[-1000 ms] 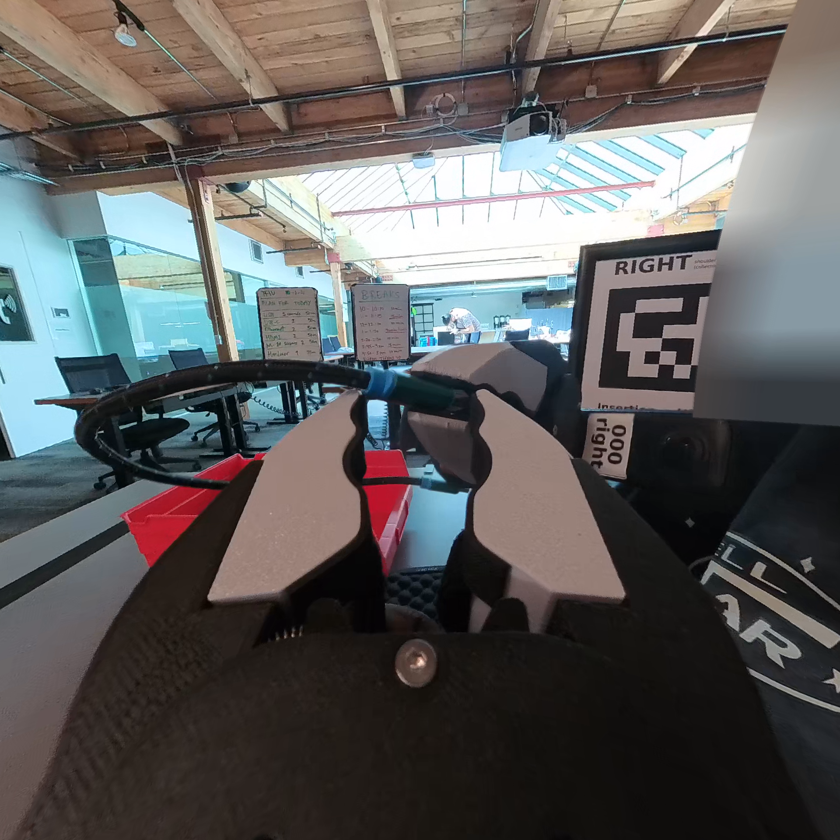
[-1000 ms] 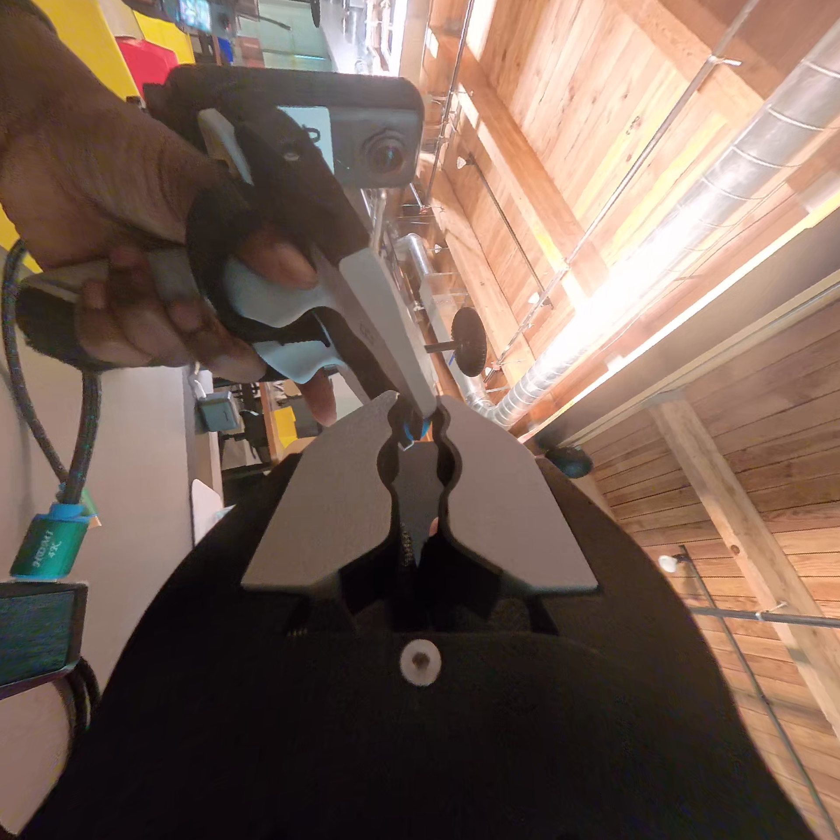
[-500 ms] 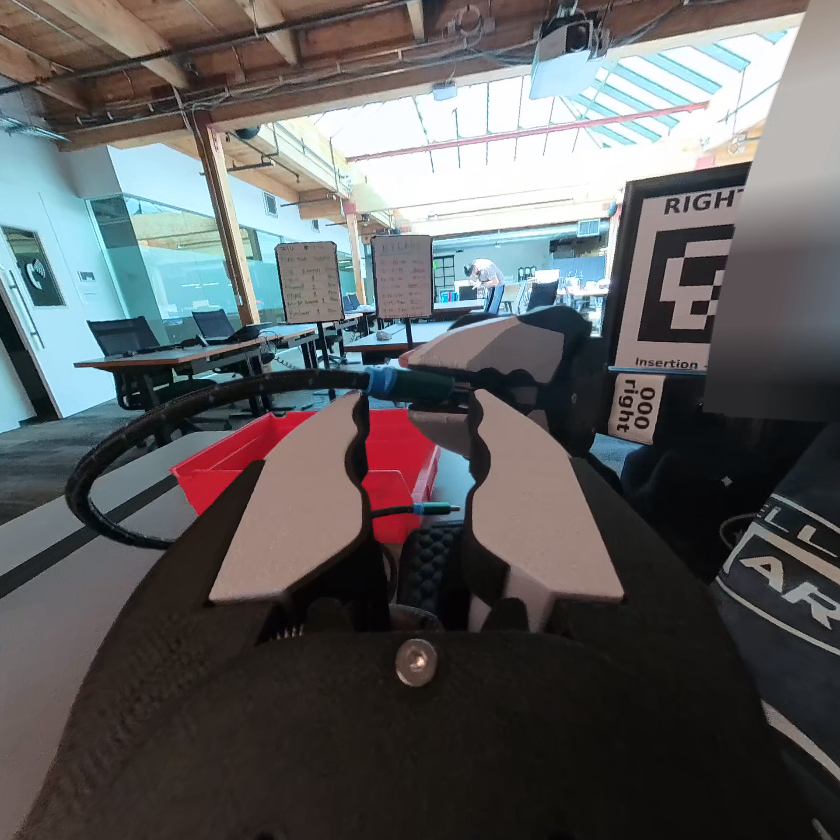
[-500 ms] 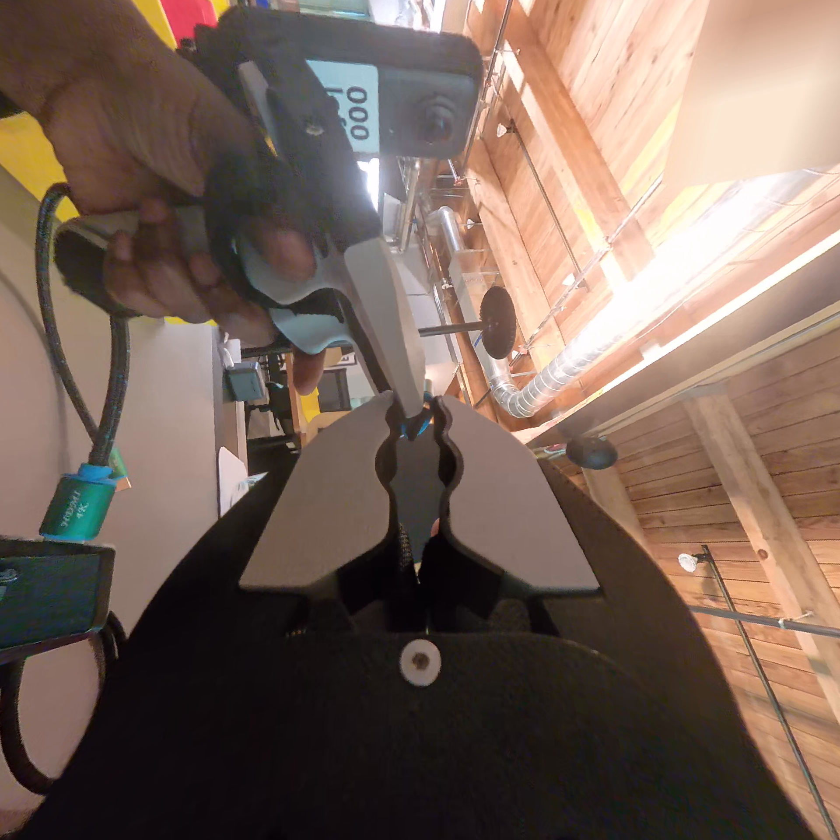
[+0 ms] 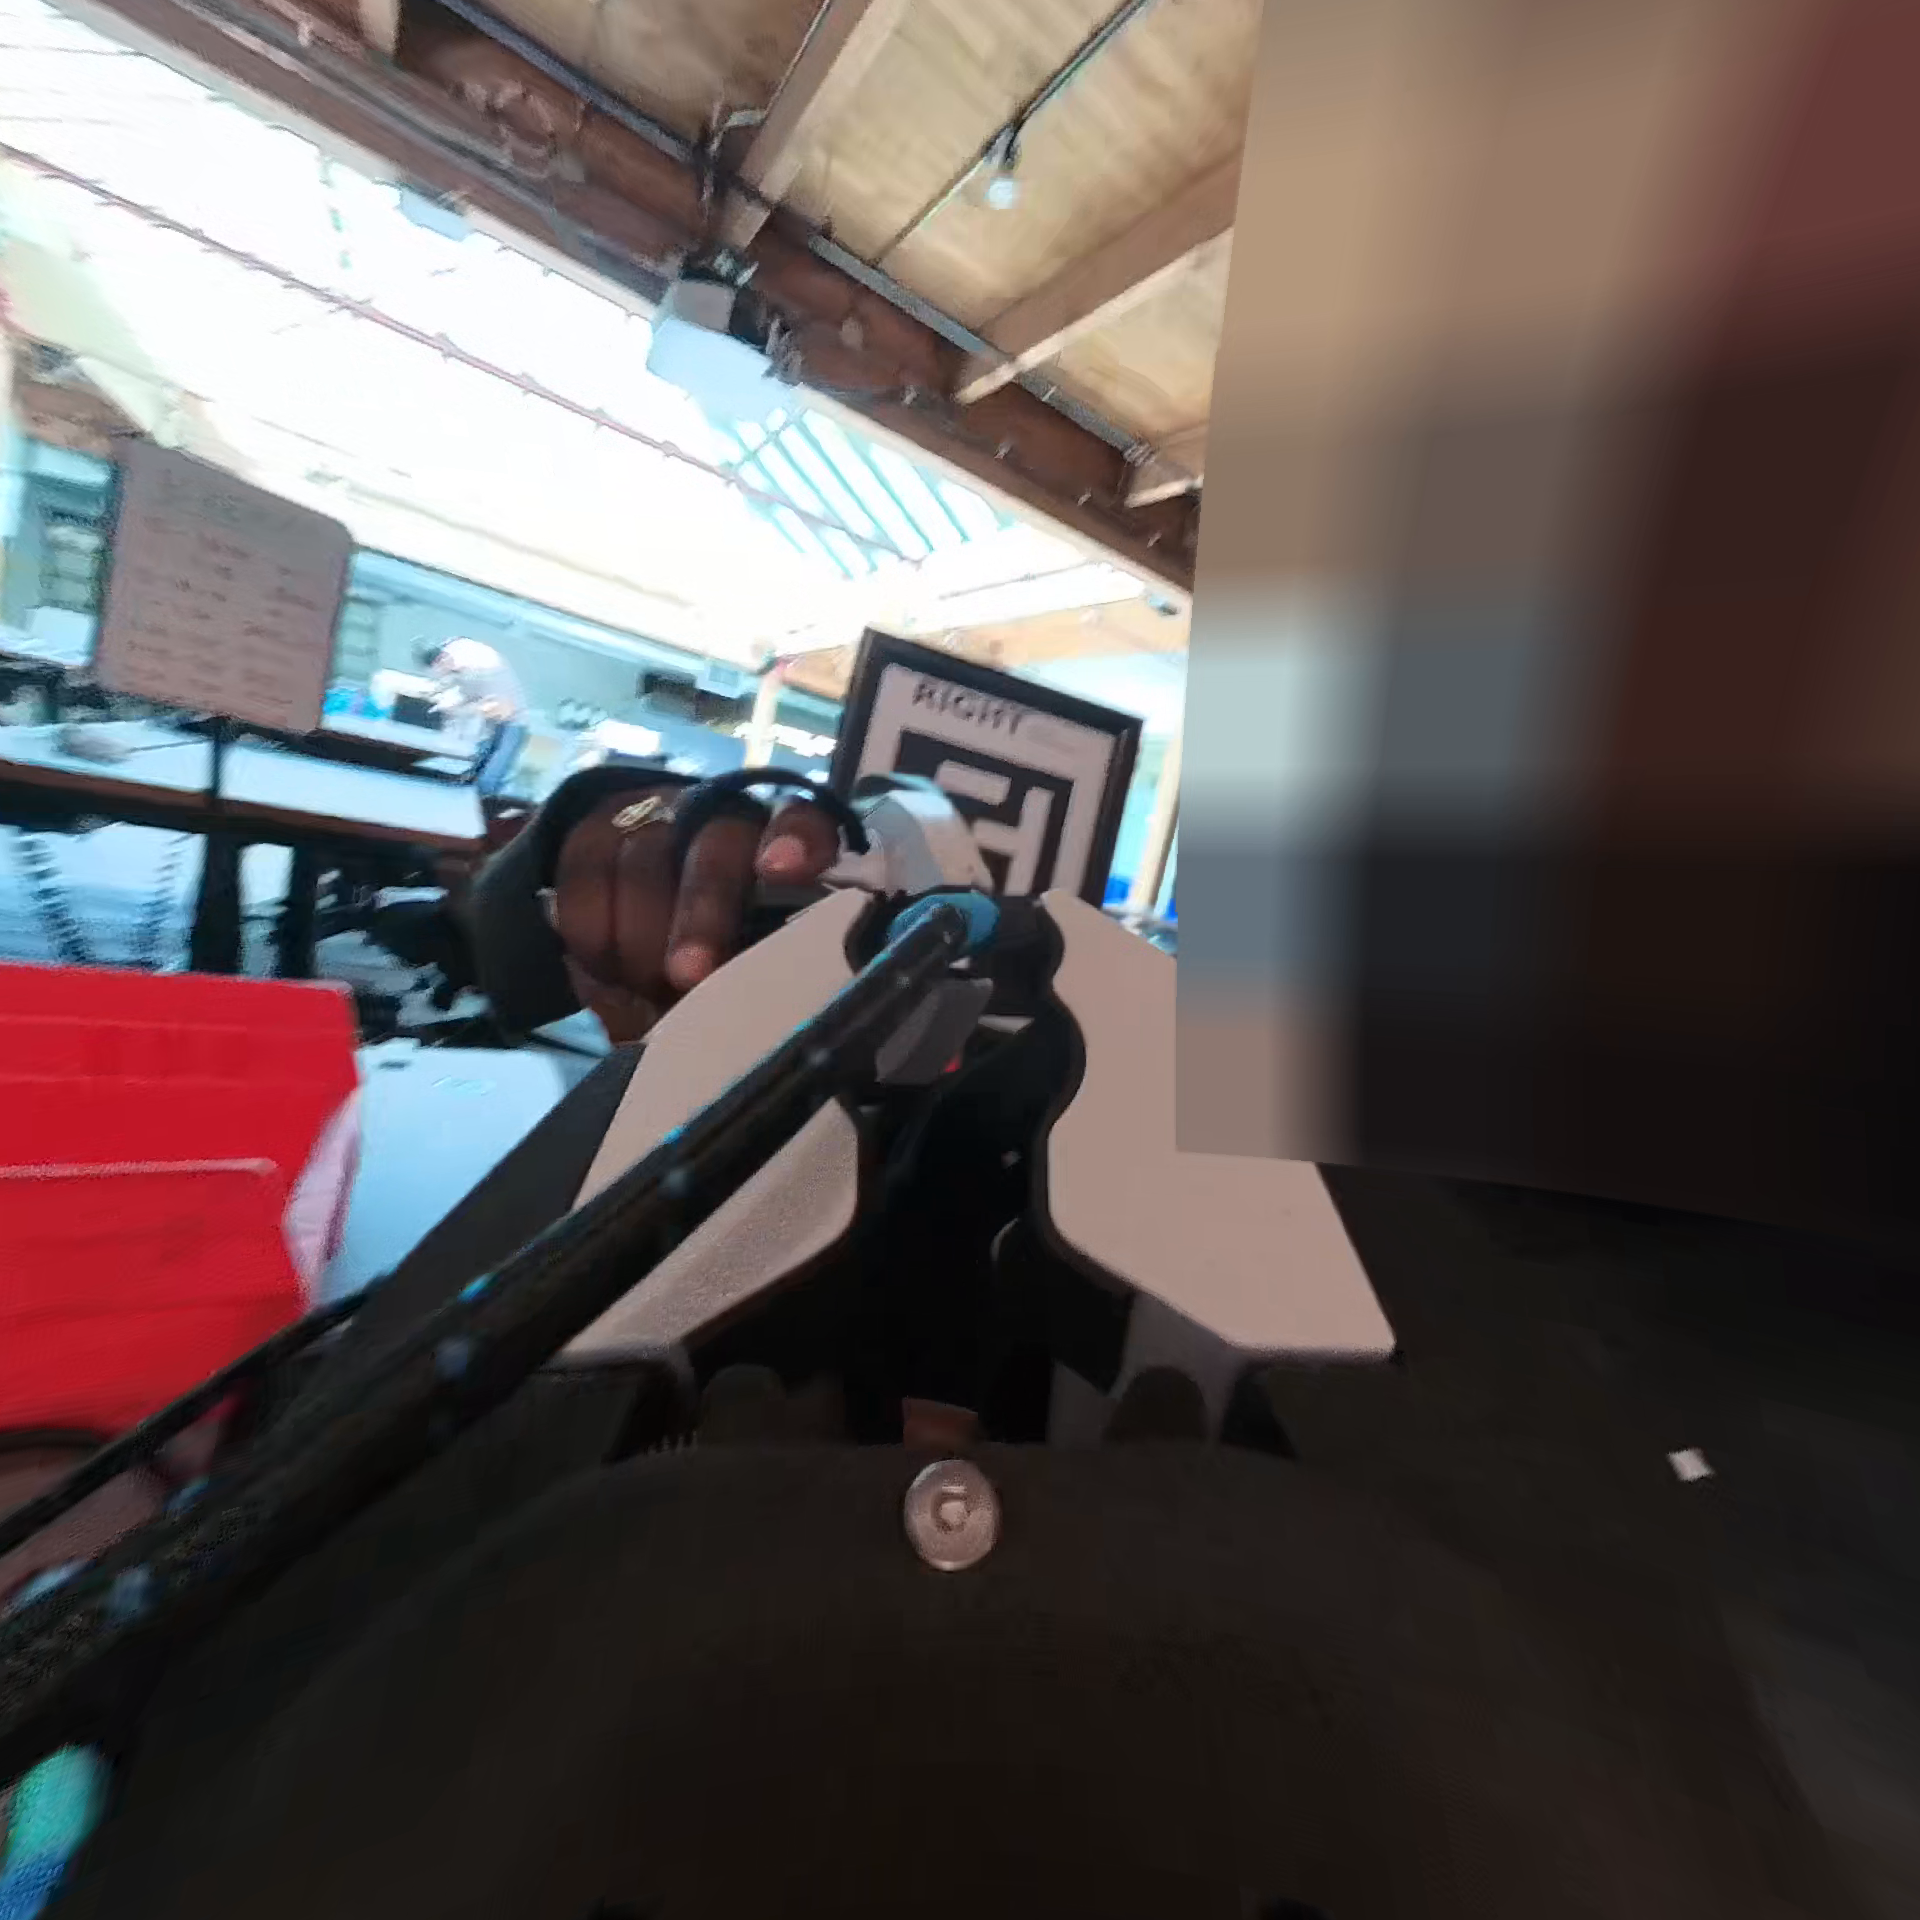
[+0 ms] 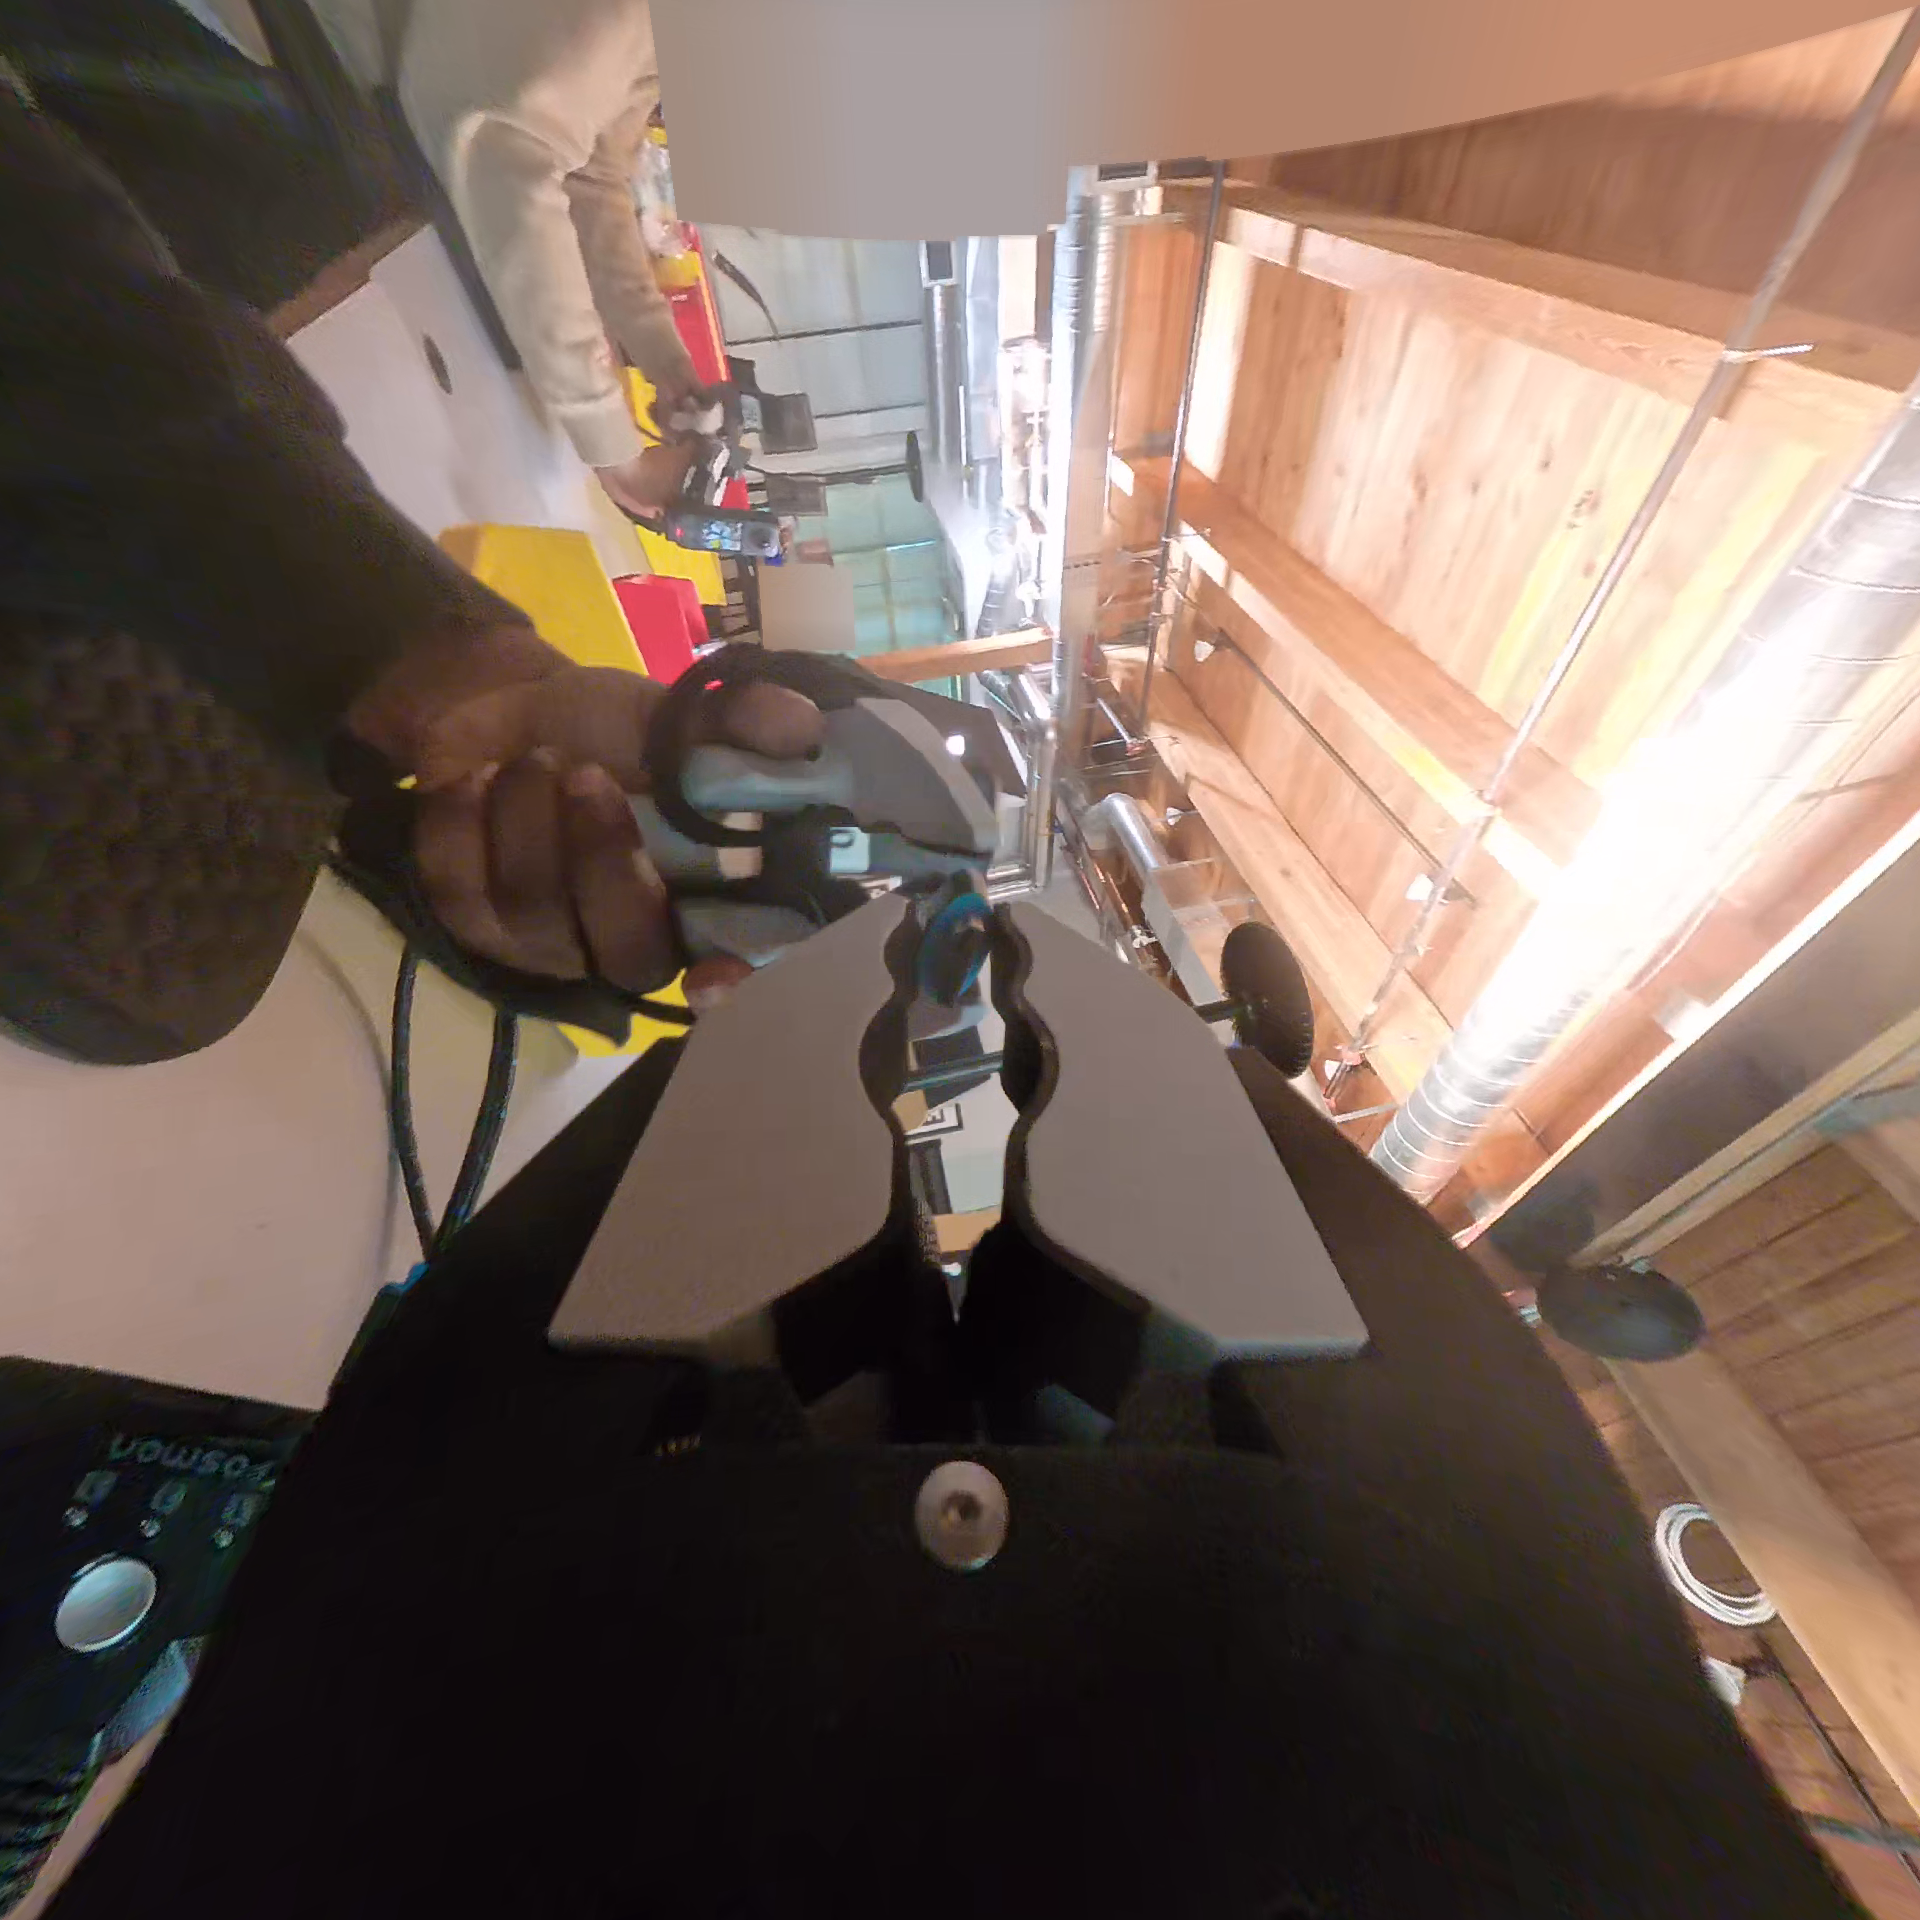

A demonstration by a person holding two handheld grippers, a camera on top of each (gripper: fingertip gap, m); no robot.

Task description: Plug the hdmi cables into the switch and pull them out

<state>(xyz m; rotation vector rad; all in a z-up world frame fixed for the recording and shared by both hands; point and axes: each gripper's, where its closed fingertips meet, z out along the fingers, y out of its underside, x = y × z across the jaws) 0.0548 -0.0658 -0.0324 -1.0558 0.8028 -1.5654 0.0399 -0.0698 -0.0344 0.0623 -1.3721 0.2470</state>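
A black braided HDMI cable [image 5: 623, 1195] runs from the lower left up to its plug's blue collar [image 5: 951, 920], which sits between my left gripper's [image 5: 951, 912] fingertips. The jaws have narrowed around it. The right gripper, with its black-and-white tag [image 5: 987, 790] and a hand [image 5: 665, 883], faces me just behind. In the right wrist view my right gripper [image 6: 951, 914] is shut on the same blue-collared plug [image 6: 951, 945]. The hand-held left gripper [image 6: 883, 769] meets it tip to tip. The black switch [image 6: 114, 1538] lies at the lower left, apart from the plug.
A red bin [image 5: 156, 1195] stands on the grey table at the left. A second cable [image 6: 488, 1091] hangs from the hand toward the switch. A yellow bin [image 6: 551, 592] and a person in a beige top [image 6: 540, 208] are farther off. The left wrist view is motion-blurred.
Both grippers swung and tilted. The plug, held before just beyond the left fingertips, now sits between them and the left jaws have narrowed. The cable now lies across the left gripper's left finger.
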